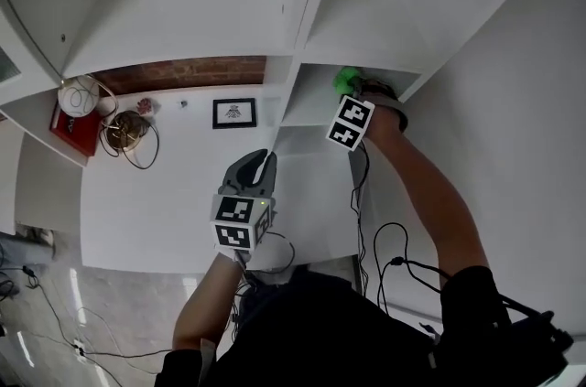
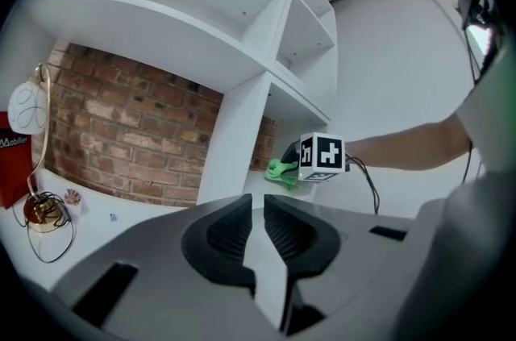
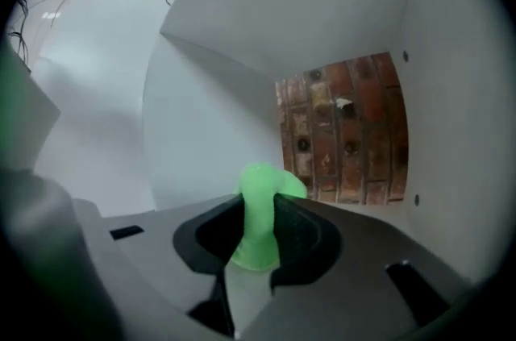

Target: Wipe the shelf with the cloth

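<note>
Right gripper (image 3: 260, 212) clamps the green cloth (image 3: 260, 188), which is bunched between the jaws and pokes past the tips. Cloth sits inside a right-hand cubby of the white shelf (image 1: 307, 106), with brick wall (image 3: 347, 130) at the cubby's back. Left gripper (image 2: 258, 210) has its jaws nearly together with nothing between them, out in front of the shelf and well apart from the cloth.

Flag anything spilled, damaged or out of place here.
Nothing looks spilled, broken or askew. The only untidy spot is a loose cable looped on the white surface at the left. The green cloth sits pinched in the right tool.
</note>
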`<move>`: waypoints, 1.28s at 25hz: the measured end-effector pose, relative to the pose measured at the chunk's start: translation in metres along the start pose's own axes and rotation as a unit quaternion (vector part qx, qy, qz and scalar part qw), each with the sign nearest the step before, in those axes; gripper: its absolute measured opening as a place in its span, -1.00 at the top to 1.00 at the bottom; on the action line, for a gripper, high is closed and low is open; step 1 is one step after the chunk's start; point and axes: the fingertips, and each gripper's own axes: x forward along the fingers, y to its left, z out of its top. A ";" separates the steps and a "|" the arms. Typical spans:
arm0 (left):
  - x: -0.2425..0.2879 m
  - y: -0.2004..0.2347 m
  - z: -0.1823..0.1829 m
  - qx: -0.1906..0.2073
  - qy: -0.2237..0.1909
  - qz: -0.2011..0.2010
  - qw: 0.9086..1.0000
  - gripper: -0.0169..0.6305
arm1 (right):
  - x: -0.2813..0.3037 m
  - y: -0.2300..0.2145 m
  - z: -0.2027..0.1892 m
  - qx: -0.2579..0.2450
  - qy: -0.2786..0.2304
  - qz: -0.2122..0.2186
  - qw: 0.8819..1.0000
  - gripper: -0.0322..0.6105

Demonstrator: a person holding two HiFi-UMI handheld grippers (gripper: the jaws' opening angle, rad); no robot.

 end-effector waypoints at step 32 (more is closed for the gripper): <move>-0.014 0.029 -0.012 -0.014 0.014 0.024 1.000 0.81 | 0.018 0.033 -0.041 -0.114 0.164 0.061 0.978 0.62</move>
